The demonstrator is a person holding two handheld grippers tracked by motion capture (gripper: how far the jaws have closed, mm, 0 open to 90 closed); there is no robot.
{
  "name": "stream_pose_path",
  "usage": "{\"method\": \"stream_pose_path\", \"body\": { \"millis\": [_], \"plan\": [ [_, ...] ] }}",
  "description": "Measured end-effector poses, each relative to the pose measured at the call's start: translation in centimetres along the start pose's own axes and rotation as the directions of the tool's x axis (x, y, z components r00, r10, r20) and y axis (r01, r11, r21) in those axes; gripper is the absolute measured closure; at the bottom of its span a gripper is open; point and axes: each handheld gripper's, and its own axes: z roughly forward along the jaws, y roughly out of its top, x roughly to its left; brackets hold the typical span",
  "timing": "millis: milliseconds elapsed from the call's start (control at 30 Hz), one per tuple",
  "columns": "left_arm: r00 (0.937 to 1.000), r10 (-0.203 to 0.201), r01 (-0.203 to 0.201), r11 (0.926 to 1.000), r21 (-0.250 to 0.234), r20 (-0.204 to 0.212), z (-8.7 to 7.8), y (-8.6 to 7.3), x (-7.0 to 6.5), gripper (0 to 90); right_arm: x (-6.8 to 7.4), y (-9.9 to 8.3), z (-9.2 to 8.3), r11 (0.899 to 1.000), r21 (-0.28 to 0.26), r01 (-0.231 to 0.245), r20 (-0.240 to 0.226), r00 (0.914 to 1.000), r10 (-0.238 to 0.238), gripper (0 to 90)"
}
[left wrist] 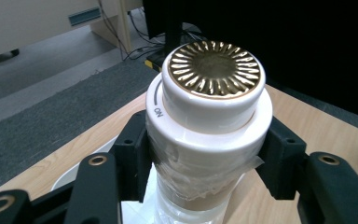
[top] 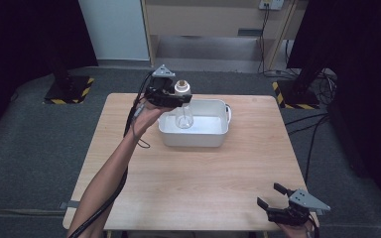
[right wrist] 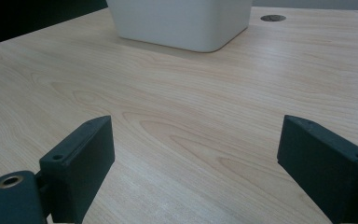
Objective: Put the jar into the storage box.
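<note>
Here, white cylindrical bottle [left wrist: 209,116], ribbed gold cap [left wrist: 215,69].

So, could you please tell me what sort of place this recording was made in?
Probably a lab or recording studio: a lone wooden table on grey carpet, black curtains at the sides, and weighted stand bases with hazard tape.

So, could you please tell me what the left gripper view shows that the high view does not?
Left gripper view alone: the gold ribbed disc on the bottle's white cap, its "ON" mark, and tape round the neck. High view alone: the whole table, the right gripper open at its near corner, the person's forearm. Both: the left gripper shut on the bottle, over the white tub.
</note>
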Motion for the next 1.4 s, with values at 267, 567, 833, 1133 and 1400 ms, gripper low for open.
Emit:
{"method": "stream_pose_path", "body": {
  "millis": [267, 567, 833, 1133, 1400],
  "plan": [
    [0.9932, -0.078, 0.077, 0.9969, -0.020, -0.086, 2.2, -0.9, 1.5, 42.8, 0.0, 0.0, 0.0, 1.000, -0.003, 0.001, -0.002, 1.0000, -0.001, 11.2],
    [0.9872, -0.065, 0.064, 0.9979, -0.009, -0.146, 4.2, -2.2, 2.3, 42.8, 0.0, 0.0, 0.0, 1.000, -0.003, -0.006, -0.004, 1.0000, 0.006, 11.2],
    [0.9800, -0.088, 0.088, 0.9961, -0.005, -0.179, 6.4, -4.5, 2.9, 42.8, 0.0, 0.0, 0.0, 1.000, -0.005, -0.007, -0.005, 1.0000, 0.007, 11.3],
    [0.9766, -0.085, 0.091, 0.9957, 0.019, -0.197, 8.4, -6.1, 2.9, 42.8, -0.1, 0.0, 0.0, 1.000, -0.007, -0.002, -0.006, 1.0000, 0.002, 11.3],
    [0.9752, -0.088, 0.095, 0.9952, 0.025, -0.203, 9.4, -7.2, 2.8, 42.8, -0.1, 0.0, 0.0, 1.000, -0.010, 0.000, -0.007, 1.0000, 0.000, 11.4]
  ]
}}
